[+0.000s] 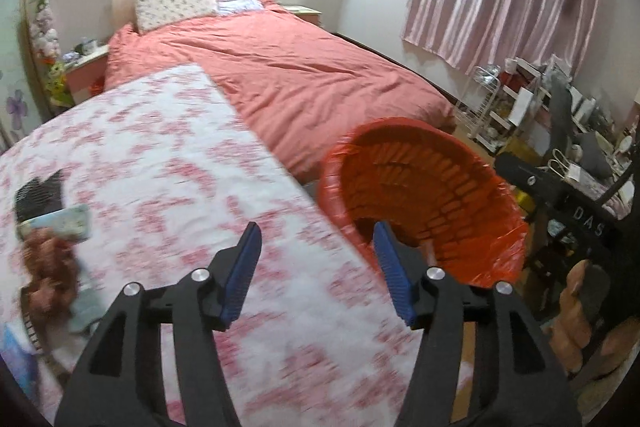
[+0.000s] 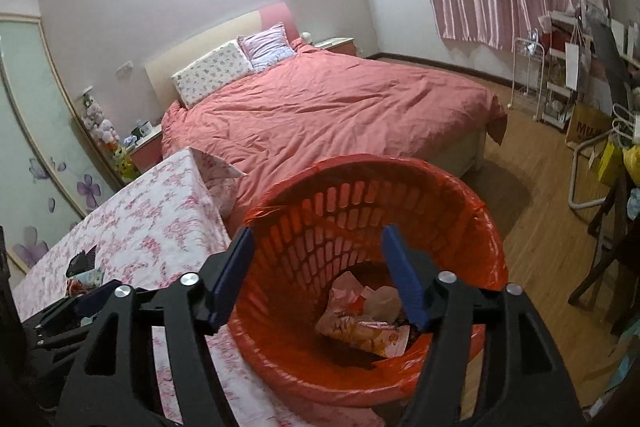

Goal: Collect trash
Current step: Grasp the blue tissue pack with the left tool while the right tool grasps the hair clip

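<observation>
Orange slatted bin [image 2: 360, 227], crumpled wrappers [image 2: 364, 319], splayed right tongs [image 2: 320, 271]

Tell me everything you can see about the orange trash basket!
The orange trash basket is round, looks like plastic, and its wall has rows of little slots. A shiny orange-red bag lines it and folds over the rim. It stands upright on the wooden floor, close beside the table with the pink flowered cloth, with the bed behind it. At the bottom lie crumpled wrappers. The right gripper hovers open above it, apparently not touching.
</observation>
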